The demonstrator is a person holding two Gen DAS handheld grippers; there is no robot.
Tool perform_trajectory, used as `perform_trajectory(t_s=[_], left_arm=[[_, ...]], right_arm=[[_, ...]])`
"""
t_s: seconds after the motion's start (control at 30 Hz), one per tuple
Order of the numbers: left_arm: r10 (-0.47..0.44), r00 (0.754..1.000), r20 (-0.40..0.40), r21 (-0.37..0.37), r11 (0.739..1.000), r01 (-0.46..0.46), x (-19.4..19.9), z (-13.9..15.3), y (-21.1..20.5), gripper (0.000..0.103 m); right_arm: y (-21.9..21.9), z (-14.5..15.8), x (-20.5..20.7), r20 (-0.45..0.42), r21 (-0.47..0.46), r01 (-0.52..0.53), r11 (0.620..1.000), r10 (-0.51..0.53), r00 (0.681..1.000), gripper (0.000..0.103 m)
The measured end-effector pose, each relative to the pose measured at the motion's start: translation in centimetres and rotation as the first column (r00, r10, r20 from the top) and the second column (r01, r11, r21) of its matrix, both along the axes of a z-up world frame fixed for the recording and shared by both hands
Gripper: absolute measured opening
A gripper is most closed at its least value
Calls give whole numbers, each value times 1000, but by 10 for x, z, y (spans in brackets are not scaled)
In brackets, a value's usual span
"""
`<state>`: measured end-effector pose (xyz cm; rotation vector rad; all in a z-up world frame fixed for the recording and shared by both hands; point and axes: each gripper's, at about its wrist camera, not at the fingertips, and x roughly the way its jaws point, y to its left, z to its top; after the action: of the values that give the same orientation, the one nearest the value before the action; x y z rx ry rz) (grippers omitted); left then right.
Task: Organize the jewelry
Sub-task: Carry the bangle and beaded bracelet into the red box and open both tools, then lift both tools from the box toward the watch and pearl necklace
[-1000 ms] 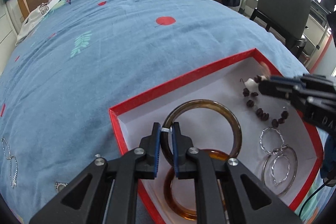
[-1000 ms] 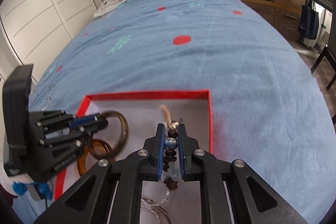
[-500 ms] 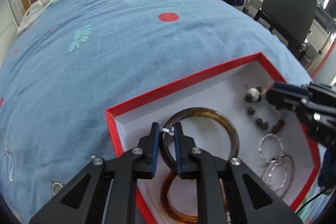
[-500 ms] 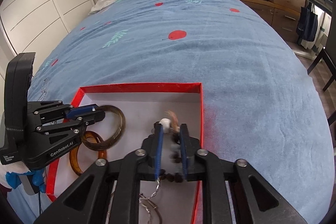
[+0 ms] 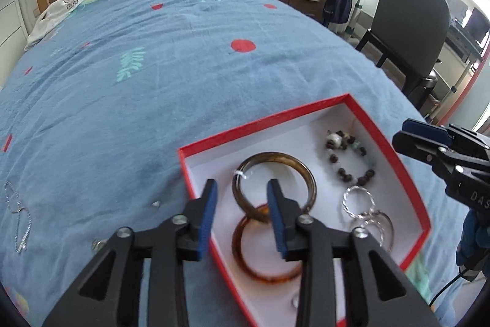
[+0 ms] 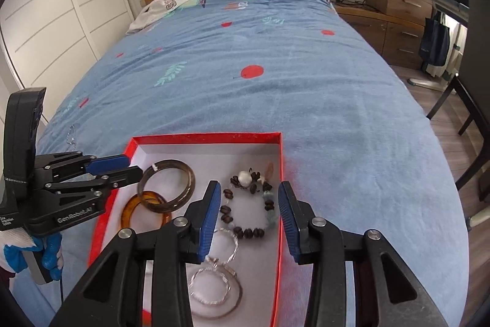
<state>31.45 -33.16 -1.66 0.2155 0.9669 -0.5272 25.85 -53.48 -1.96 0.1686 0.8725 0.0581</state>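
Inside red box (image 6: 280,204), two brown bangles (image 5: 272,183), beaded bracelet (image 6: 248,210), silver hoops (image 6: 214,290), both grippers' fingers (image 6: 211,216) wide, empty

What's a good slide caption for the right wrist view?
Open right gripper above beaded bracelet in red box, beside bangles and silver rings.

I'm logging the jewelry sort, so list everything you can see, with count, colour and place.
box: 1, red with white inside, on the bed
bangles: 2, dark brown and amber, overlapping, box's left side
bead bracelet: 1, brown with a white bead, box's right side
silver hoops: several, near end of box
chain: 1, silver, on the bed left of the box
bed: 1, blue cover
left tool: open
right tool: open
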Motion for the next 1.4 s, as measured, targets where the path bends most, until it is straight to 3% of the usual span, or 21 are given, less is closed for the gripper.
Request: perform_trajectory(t_s=[0.6, 1.0, 1.4], left_arm=[[81, 994, 67, -36, 996, -79, -106, 65, 92, 46], [161, 983, 87, -14, 987, -161, -162, 78, 157, 53], [312, 936, 162, -52, 950, -308, -202, 109, 255, 53]], right_arm=[[36, 67, -103, 89, 29, 30, 999, -32, 996, 45], [68, 88, -160, 131, 52, 32, 998, -38, 991, 53], [111, 102, -191, 161, 62, 0, 998, -10, 987, 56]])
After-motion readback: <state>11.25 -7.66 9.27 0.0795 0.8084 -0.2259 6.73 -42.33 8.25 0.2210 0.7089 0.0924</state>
